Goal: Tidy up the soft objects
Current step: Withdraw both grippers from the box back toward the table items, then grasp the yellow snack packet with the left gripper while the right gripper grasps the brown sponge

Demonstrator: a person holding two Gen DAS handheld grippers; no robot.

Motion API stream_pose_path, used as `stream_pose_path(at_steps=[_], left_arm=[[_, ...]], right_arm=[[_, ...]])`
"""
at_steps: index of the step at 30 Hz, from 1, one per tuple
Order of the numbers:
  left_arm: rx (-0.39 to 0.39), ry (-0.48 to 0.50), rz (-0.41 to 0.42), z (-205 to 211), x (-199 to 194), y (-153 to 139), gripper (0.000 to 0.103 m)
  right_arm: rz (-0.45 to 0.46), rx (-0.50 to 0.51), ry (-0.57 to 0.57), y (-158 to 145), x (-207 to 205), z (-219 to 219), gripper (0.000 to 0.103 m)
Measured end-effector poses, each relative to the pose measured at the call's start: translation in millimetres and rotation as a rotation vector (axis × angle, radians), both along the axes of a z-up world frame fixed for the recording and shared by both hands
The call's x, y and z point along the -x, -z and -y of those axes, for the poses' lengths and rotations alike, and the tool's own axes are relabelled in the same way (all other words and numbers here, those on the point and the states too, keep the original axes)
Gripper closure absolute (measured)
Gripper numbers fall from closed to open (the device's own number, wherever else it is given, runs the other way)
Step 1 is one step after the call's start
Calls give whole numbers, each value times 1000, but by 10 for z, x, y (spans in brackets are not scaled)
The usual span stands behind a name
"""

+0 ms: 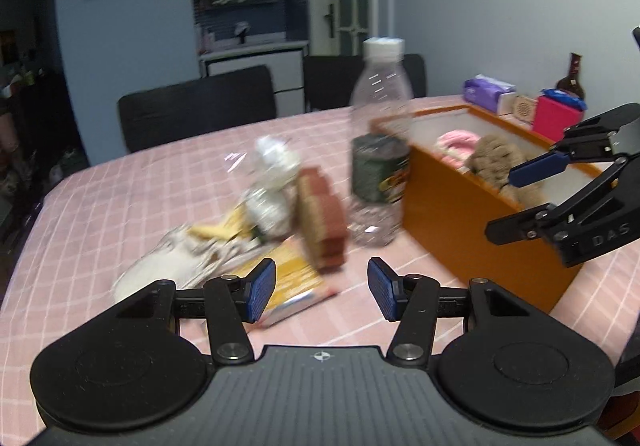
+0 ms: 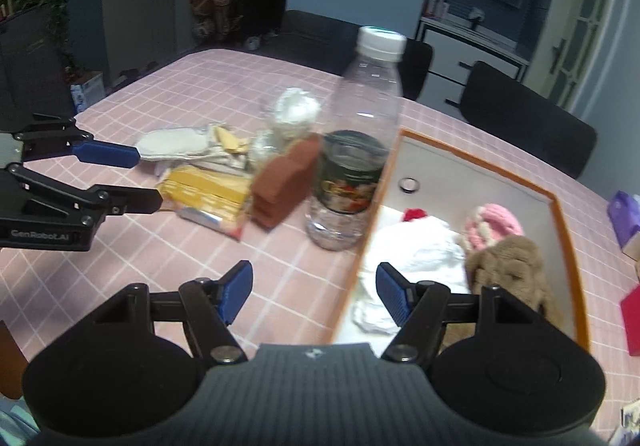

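An orange box (image 1: pixel 452 206) (image 2: pixel 568 230) on the pink checked table holds a brown plush toy (image 2: pixel 508 266) (image 1: pixel 500 158), a pink knitted piece (image 2: pixel 494 224) (image 1: pixel 458 140) and a white cloth with a red bit (image 2: pixel 412 246). A white soft pouch (image 1: pixel 160 266) (image 2: pixel 176 142) lies in the clutter on the left. My left gripper (image 1: pixel 322 288) is open and empty above the table, in front of a brown block (image 1: pixel 322 214) (image 2: pixel 284 182). My right gripper (image 2: pixel 314 290) is open and empty, over the box's near left wall.
A clear water bottle (image 1: pixel 378 142) (image 2: pixel 354 150) stands beside the box. A yellow packet (image 1: pixel 288 282) (image 2: pixel 210 192) and a crumpled plastic bottle (image 1: pixel 272 186) (image 2: pixel 294 112) lie in the clutter. Black chairs (image 1: pixel 196 106) stand behind the table. A tissue pack (image 1: pixel 486 90) and pink box (image 1: pixel 554 114) sit far right.
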State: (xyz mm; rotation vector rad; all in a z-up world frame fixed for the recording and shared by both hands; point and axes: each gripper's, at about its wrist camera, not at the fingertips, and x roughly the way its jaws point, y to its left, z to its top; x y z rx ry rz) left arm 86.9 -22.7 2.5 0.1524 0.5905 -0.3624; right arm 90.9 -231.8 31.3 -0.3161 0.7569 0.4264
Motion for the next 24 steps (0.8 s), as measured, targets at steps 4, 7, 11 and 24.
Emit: stream_pose_path(at_steps=[4, 7, 11, 24], left_arm=[[-2, -44, -24, -283, -10, 116, 40], [0, -64, -37, -451, -8, 182, 40], [4, -68, -50, -650, 28, 260, 40], [-62, 40, -56, -738, -222, 487, 29]], right_arm=[[-20, 12, -39, 93, -57, -244, 35], [-49, -5, -61, 167, -121, -373, 35], [-75, -11, -80, 268, -198, -519, 35], [-130, 25, -34, 560, -560, -813, 36]])
